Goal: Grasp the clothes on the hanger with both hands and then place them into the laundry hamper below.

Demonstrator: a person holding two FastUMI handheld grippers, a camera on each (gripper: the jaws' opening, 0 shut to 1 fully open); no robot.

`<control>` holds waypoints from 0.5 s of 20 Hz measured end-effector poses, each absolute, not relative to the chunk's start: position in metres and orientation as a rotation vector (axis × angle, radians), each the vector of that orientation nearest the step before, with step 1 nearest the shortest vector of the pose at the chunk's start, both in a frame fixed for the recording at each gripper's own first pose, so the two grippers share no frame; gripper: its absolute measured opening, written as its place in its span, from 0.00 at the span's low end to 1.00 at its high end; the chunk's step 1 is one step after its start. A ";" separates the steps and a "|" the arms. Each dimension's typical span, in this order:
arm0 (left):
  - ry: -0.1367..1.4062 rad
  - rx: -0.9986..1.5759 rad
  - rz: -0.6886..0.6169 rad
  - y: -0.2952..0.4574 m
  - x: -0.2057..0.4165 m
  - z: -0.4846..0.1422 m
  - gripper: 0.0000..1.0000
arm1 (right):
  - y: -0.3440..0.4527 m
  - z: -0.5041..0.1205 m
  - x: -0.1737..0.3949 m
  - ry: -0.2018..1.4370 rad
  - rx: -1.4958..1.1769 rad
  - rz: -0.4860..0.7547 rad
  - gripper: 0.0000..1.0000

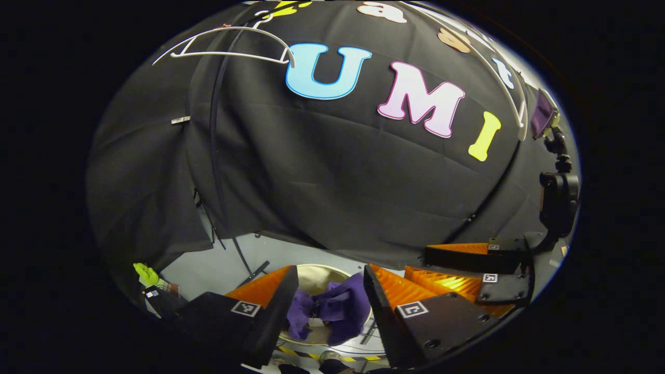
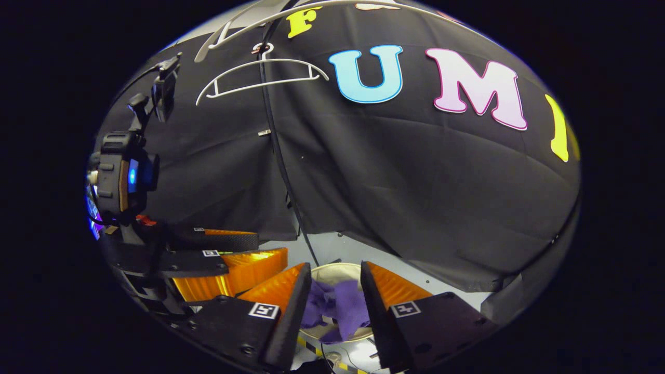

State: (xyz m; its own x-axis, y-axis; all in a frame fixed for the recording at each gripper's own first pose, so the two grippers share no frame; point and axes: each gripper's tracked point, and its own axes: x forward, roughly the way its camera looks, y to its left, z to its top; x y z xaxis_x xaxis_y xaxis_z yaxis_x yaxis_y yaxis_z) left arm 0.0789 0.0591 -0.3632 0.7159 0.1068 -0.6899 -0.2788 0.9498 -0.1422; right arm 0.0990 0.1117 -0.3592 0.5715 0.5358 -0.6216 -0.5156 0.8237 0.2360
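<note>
Left hand-held gripper: fingers spread wide, holding nothing, positioned above the laundry hamper. Right hand-held gripper: fingers likewise wide apart and empty, over the same hamper. Purple clothes lie bunched inside the round cream hamper, part draped over its near rim; confirmed in the right gripper view. White hanger hangs bare on the black cloth wall, well above the hamper. The hamper stands on a pale floor.
</note>
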 end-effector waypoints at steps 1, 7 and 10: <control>0.749 -0.246 0.217 0.060 0.078 -0.366 0.81 | 0.109 -0.358 0.100 0.729 0.020 0.613 0.65; 0.716 -0.262 0.205 0.060 0.079 -0.355 0.89 | 0.099 -0.350 0.110 0.704 0.036 0.574 0.86; 0.709 -0.267 0.204 0.061 0.079 -0.352 0.85 | 0.091 -0.346 0.109 0.694 0.031 0.564 0.88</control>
State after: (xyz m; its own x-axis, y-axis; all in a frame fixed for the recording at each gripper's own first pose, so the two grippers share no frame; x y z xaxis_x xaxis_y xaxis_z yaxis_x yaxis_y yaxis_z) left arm 0.0787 0.0609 -0.3517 0.7415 0.0942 -0.6643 -0.2739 0.9463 -0.1716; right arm 0.1094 0.0915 -0.3461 0.6264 0.5015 -0.5968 -0.4813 0.8510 0.2100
